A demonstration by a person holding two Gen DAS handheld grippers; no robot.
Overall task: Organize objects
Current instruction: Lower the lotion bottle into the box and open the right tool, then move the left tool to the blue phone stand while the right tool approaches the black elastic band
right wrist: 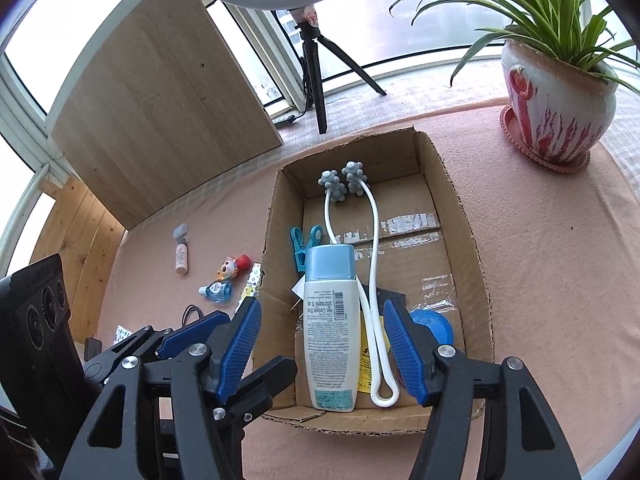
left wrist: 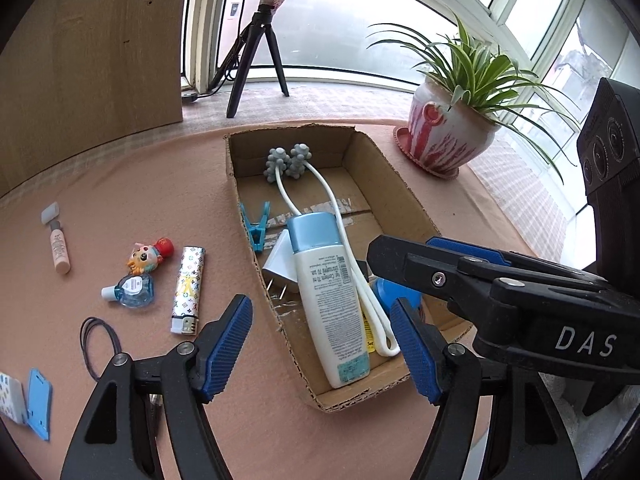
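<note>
A cardboard box (left wrist: 404, 196) (right wrist: 472, 240) on the pink cloth holds a white bottle with a blue cap (left wrist: 328, 300) (right wrist: 330, 320), a white massager with grey knobby balls (left wrist: 288, 162) (right wrist: 342, 180), a blue clip (left wrist: 256, 224) (right wrist: 304, 246), a white plug (left wrist: 280, 262) and a blue round thing (left wrist: 396, 292) (right wrist: 434, 326). Left of the box lie a patterned lighter (left wrist: 188, 290), a small blue bottle (left wrist: 134, 290) (right wrist: 218, 292), a toy figure (left wrist: 150, 256) (right wrist: 234, 266), a beige tube (left wrist: 56, 240) (right wrist: 181, 250) and a black hair tie (left wrist: 98, 344). My left gripper (left wrist: 322, 344) is open and empty above the box's near end. My right gripper (right wrist: 320, 354) is open and empty over the bottle.
A potted spider plant (left wrist: 452, 136) (right wrist: 560, 100) stands at the back right. A ring light on a tripod (left wrist: 260, 48) (right wrist: 314, 60) and a wooden board (left wrist: 92, 48) (right wrist: 160, 120) stand behind. A blue card (left wrist: 40, 402) and a patterned packet (left wrist: 12, 398) lie at the near left.
</note>
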